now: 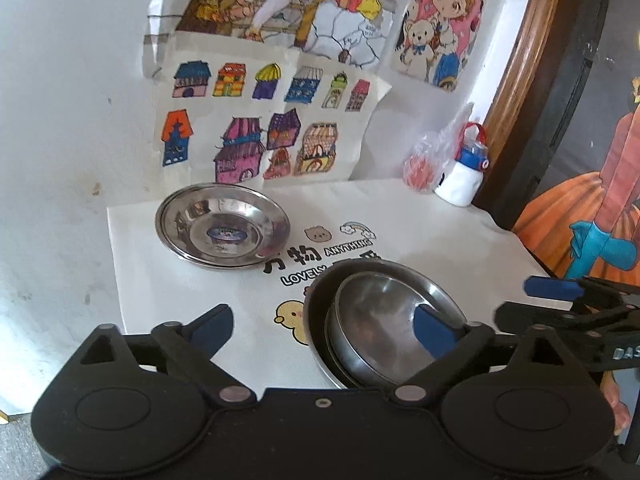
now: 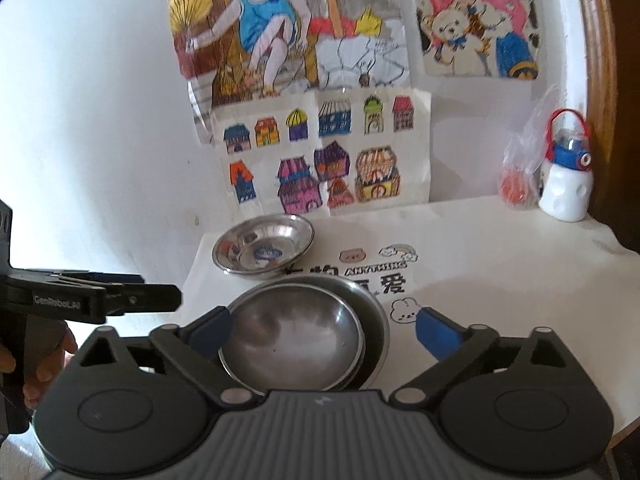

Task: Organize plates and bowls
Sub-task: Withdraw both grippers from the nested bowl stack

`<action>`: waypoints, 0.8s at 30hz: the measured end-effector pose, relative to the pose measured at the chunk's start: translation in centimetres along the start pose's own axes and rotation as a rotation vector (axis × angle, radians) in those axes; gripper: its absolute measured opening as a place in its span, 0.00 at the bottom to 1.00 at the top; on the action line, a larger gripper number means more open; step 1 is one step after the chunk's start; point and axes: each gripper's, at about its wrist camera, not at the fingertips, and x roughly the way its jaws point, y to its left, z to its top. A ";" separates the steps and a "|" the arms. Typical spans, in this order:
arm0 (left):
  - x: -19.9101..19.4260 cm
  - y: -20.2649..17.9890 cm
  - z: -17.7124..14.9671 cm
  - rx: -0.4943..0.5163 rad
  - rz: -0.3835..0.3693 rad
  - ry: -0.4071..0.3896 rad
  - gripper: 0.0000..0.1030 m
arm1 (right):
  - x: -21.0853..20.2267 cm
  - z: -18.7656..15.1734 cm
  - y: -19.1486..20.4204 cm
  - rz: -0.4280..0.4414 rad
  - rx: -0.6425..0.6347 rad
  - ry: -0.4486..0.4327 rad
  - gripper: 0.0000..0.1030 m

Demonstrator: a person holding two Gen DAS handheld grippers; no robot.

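Left wrist view: a steel bowl (image 1: 384, 320) sits nested, rim up, in a wider steel plate (image 1: 320, 292) on the worktop (image 1: 460, 240); another steel dish (image 1: 222, 226) rests empty near the wall. Left hand-held gripper (image 1: 324, 326) and right hand-held gripper (image 2: 324, 326) are both spread, holding nothing.

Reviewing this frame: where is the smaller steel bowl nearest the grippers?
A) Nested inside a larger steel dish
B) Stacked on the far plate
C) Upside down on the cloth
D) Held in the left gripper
A: the smaller bowl sits inside the larger dish, off-centre; both the left gripper and right gripper are open and hold nothing, and the far plate stands alone.
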 end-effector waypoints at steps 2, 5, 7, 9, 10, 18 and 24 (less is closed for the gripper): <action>-0.7 0.2 -0.4 -0.011 0.005 -0.034 0.99 | -1.0 -0.5 -0.1 -0.023 -0.004 -0.038 1.00; -1.6 0.6 -1.2 -0.036 0.033 -0.084 0.99 | -2.3 -1.4 -0.4 -0.067 -0.010 -0.096 1.00; -2.0 0.8 -1.7 -0.052 0.049 -0.108 0.99 | -2.9 -2.2 -0.7 -0.092 -0.009 -0.119 1.00; -2.4 1.0 -2.5 -0.064 0.064 -0.128 0.99 | -3.3 -3.2 -1.0 -0.123 -0.002 -0.128 1.00; -2.6 1.1 -3.1 -0.068 0.076 -0.138 0.99 | -3.4 -3.8 -1.1 -0.140 -0.001 -0.131 1.00; -2.7 2.2 -6.2 -0.125 0.136 -0.154 0.99 | -2.9 -7.9 -2.1 -0.194 0.093 -0.127 1.00; -0.9 2.9 -7.0 -0.147 0.138 -0.100 0.99 | -0.7 -9.4 -3.4 -0.229 0.187 -0.090 1.00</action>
